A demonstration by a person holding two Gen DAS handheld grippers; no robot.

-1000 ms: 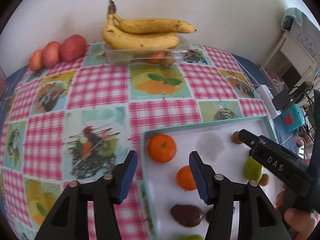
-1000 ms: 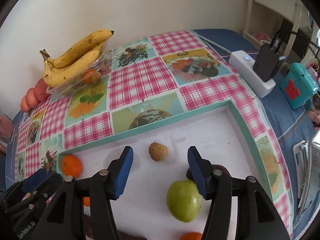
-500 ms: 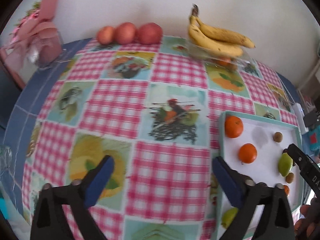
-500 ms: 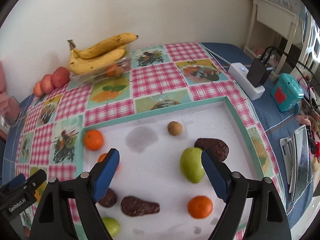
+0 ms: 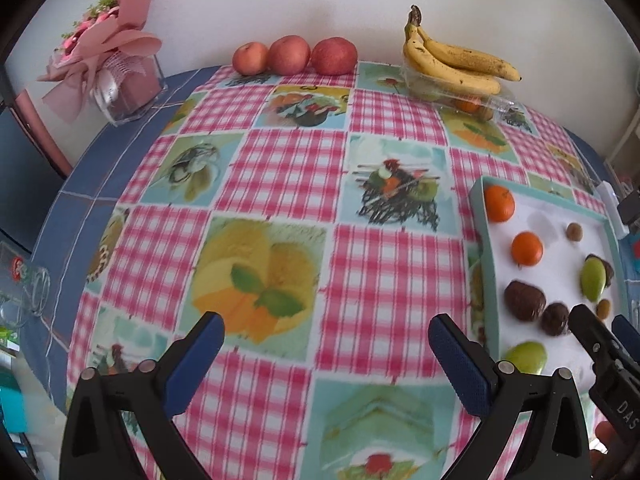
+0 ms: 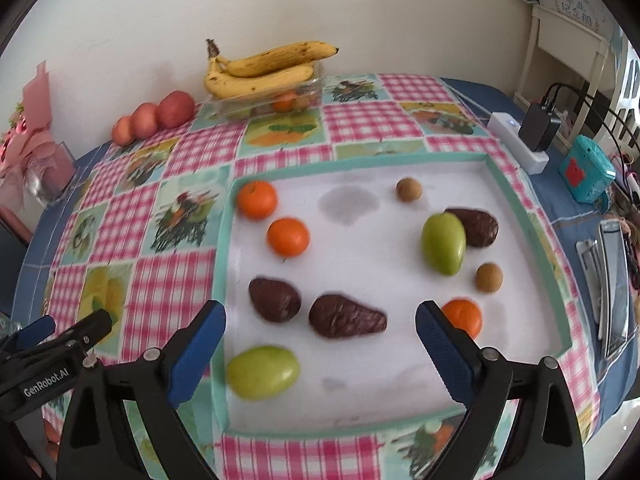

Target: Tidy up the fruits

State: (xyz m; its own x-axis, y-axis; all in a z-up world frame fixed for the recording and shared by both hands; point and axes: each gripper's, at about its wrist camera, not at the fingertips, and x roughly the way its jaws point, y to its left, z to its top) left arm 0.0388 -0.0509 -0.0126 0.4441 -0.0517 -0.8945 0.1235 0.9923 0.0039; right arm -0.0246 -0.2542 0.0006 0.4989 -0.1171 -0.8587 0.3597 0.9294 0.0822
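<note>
While both grippers hang wide open with nothing in them, the fruit sits loose in the white tray (image 6: 508, 184). The right gripper (image 6: 320, 320) hovers right over it: two dark avocados (image 6: 346, 316) just ahead between its fingers, a green mango (image 6: 262, 372) down by its left finger, an orange (image 6: 464, 316) touching-close to its right one. The left gripper (image 5: 326, 340) is over bare checkered tablecloth (image 5: 280, 168), tray off to its right.
</note>
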